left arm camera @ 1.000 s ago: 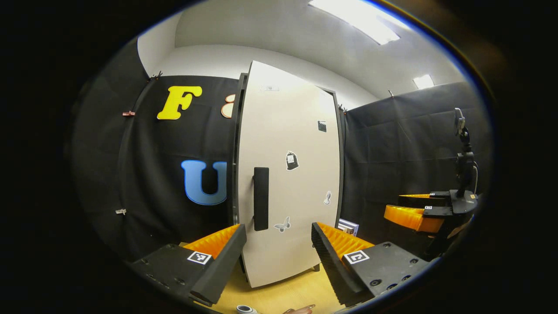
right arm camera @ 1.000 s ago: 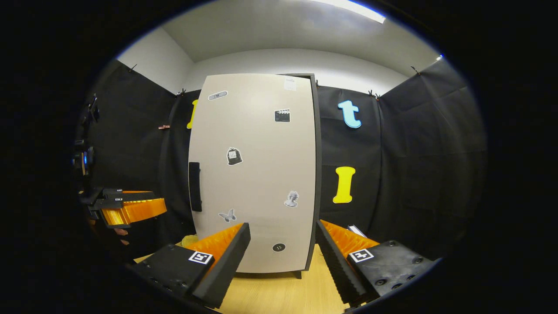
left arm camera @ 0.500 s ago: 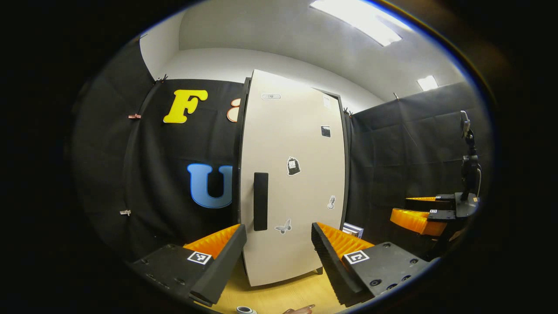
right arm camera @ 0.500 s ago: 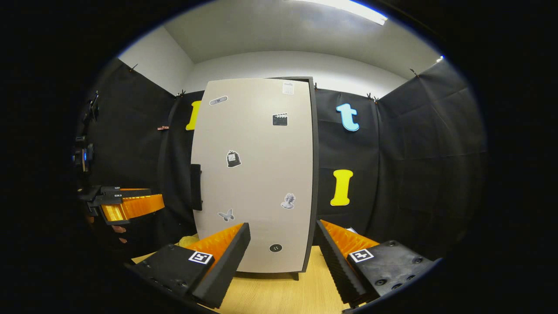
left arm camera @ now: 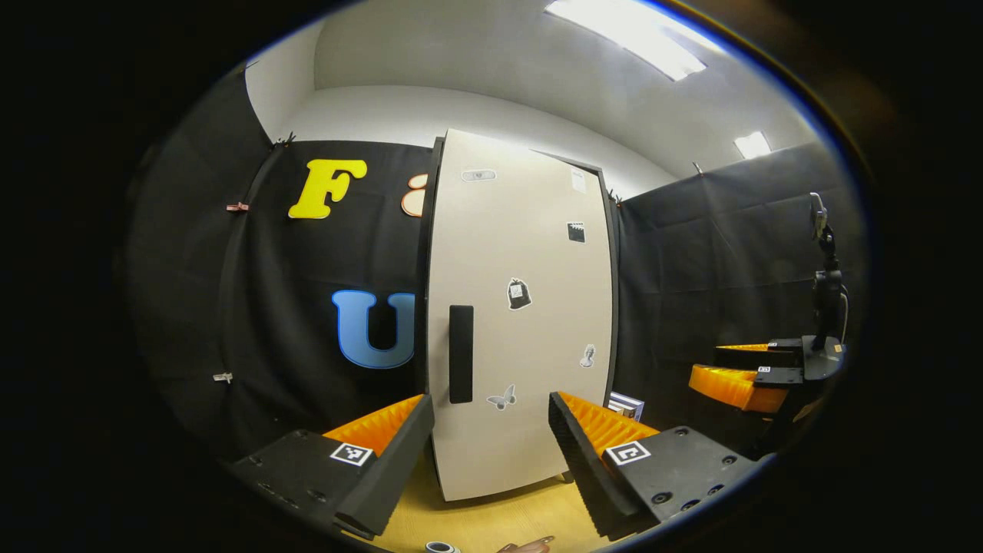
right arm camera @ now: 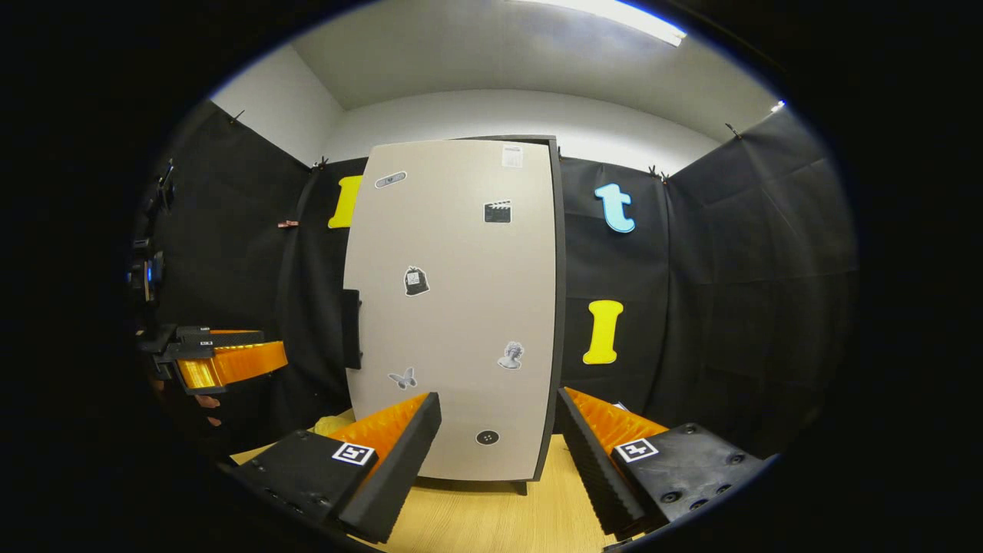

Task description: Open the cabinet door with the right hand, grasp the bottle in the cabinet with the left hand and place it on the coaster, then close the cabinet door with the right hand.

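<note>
A tall beige cabinet door (left arm camera: 522, 322) stands closed on a wooden table, dotted with small stickers, with a black vertical handle (left arm camera: 461, 354) at its left edge. In the right gripper view the same door (right arm camera: 461, 307) faces me, its handle (right arm camera: 352, 329) seen edge-on. My left gripper (left arm camera: 491, 453) is open in front of the door, a little short of it. My right gripper (right arm camera: 499, 453) is open too, facing the door's lower half. The right gripper (left arm camera: 741, 376) also shows far right in the left gripper view, and the left gripper (right arm camera: 223, 361) far left in the right gripper view. The bottle is hidden.
The wooden table (right arm camera: 491, 514) runs under both grippers. A small white round object (left arm camera: 439, 547) lies at the near table edge. A striped box (left arm camera: 626, 405) sits right of the cabinet, and something yellow (right arm camera: 332, 422) left of its foot. Black cloth walls close in all round.
Both views have drawn back slightly, so the cabinet looks a little smaller and lower. The door stays closed and both grippers stay open.
</note>
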A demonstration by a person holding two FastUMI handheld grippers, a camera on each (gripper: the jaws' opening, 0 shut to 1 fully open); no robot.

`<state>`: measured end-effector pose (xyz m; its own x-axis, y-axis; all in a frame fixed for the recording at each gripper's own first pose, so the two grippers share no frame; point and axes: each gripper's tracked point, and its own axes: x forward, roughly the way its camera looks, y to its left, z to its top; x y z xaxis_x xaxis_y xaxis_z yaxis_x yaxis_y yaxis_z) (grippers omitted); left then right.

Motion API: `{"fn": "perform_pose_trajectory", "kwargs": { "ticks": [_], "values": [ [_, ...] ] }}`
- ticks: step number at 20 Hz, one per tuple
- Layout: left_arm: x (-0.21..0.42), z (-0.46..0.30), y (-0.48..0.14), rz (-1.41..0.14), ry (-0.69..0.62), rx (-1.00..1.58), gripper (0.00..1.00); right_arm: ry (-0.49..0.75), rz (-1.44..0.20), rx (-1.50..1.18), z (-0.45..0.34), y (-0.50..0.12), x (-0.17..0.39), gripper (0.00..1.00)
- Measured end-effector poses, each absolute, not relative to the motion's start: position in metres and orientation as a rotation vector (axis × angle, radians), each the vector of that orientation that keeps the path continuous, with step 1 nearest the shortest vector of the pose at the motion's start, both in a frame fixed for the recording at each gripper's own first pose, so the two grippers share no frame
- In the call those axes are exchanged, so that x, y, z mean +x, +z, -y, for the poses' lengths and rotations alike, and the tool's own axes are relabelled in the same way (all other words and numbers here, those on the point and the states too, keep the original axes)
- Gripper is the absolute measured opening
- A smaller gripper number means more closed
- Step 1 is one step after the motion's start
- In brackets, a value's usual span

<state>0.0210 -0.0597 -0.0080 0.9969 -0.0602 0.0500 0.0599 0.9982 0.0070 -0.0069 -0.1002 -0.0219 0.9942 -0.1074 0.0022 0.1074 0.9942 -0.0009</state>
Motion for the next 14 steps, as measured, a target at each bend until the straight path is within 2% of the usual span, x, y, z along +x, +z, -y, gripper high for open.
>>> {"fn": "perform_pose_trajectory", "kwargs": {
  "ticks": [14],
  "values": [
    [0.029, 0.049, -0.003, 0.055, -0.064, 0.01, 0.94, -0.084, 0.011, -0.038, 0.083, -0.015, -0.003, 0.97]
  ]
}}
